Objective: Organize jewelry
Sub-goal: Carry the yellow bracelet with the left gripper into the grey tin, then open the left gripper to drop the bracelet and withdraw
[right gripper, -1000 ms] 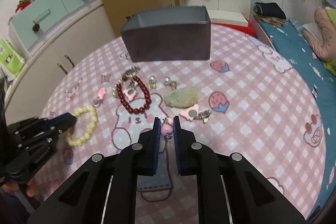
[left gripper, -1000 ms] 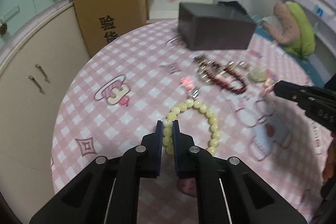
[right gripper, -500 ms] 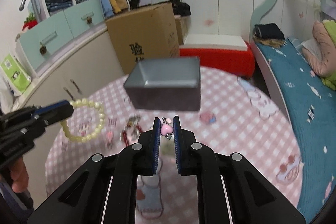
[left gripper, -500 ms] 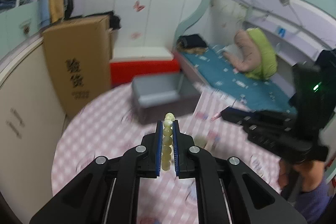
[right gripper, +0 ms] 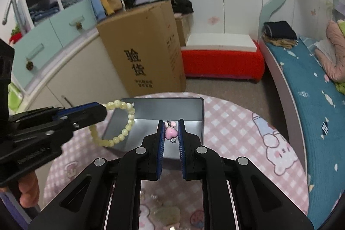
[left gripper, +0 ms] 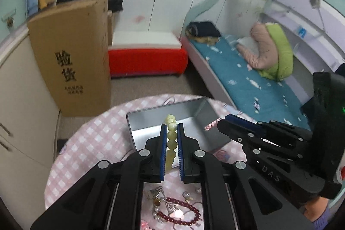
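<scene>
My left gripper (left gripper: 171, 128) is shut on a pale yellow bead bracelet (left gripper: 171, 141), held up over the open grey box (left gripper: 142, 118). In the right wrist view the same bracelet (right gripper: 127, 126) hangs as a loop from the left gripper (right gripper: 101, 110) above the box's left edge. My right gripper (right gripper: 171, 125) is shut on a pink heart charm (right gripper: 171, 133), also over the grey box (right gripper: 194, 105). From the left wrist view the right gripper (left gripper: 222, 124) shows at the box's right side with a bit of pink at its tip.
On the pink checked tablecloth (left gripper: 86, 143) near me lie a dark red bead bracelet (left gripper: 183, 217) and small silver pieces (left gripper: 157, 193). A pale green stone (right gripper: 168, 212) lies below the right gripper. Behind the table stand a cardboard carton (right gripper: 142, 53), a red bench (right gripper: 222, 61) and a bed (right gripper: 312, 87).
Both grippers have lifted off the tablecloth with their pieces and travelled forward to the grey box. The bracelet now hangs free in the air, and the box's inside has come into view.
</scene>
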The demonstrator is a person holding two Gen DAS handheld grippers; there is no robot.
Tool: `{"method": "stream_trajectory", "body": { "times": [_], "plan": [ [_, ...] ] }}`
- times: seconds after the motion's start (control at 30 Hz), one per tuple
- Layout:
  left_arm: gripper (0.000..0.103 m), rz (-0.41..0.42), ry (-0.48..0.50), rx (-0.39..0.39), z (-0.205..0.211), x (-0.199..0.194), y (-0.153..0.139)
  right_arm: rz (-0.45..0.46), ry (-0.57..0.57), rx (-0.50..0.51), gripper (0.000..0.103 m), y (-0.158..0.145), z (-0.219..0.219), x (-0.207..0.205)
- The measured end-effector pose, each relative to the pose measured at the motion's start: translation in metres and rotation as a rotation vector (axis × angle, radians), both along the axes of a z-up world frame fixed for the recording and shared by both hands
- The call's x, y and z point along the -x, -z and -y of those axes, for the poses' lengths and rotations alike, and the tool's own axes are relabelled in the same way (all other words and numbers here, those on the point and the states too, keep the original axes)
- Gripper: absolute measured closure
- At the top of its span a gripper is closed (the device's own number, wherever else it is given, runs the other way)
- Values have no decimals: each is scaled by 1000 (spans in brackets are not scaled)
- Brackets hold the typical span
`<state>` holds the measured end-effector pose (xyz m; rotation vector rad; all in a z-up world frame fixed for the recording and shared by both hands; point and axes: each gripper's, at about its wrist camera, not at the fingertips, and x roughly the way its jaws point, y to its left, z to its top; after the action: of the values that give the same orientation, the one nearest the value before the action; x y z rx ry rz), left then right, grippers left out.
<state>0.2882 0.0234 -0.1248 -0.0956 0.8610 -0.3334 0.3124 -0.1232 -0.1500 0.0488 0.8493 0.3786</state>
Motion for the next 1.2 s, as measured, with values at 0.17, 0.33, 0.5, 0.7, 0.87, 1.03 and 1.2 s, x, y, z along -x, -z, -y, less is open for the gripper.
{"method": "stream_trajectory", "body": {
  "times": [0.17, 0.33, 0.5, 0.7, 0.87, 1.03, 1.2],
  "plan": [
    [95, -57, -5, -30, 2, -15, 24, -40, -9, 33, 90, 19, -9, -15],
    [95, -93, -3, -46, 4, -22, 38, -66, -13, 54, 90, 33, -14, -20],
    [95, -116, 3, -50, 4, -23, 45, -88, -16, 61, 90, 41, -17, -22],
    [94, -120, 1, -55, 5, -22, 44, -88, -10, 57, 90, 42, -18, -19],
    [70, -126, 8, -23, 0, -21, 40, -86, 0, 26, 88, 38, -12, -14],
    [55, -110, -10, 28, -10, -11, 26, -55, 23, 12, 74, 25, 0, 0],
    [45, -23, -59, 48, -27, 22, 0, 23, 38, 13, 55, 0, 10, 28]
  ]
}}
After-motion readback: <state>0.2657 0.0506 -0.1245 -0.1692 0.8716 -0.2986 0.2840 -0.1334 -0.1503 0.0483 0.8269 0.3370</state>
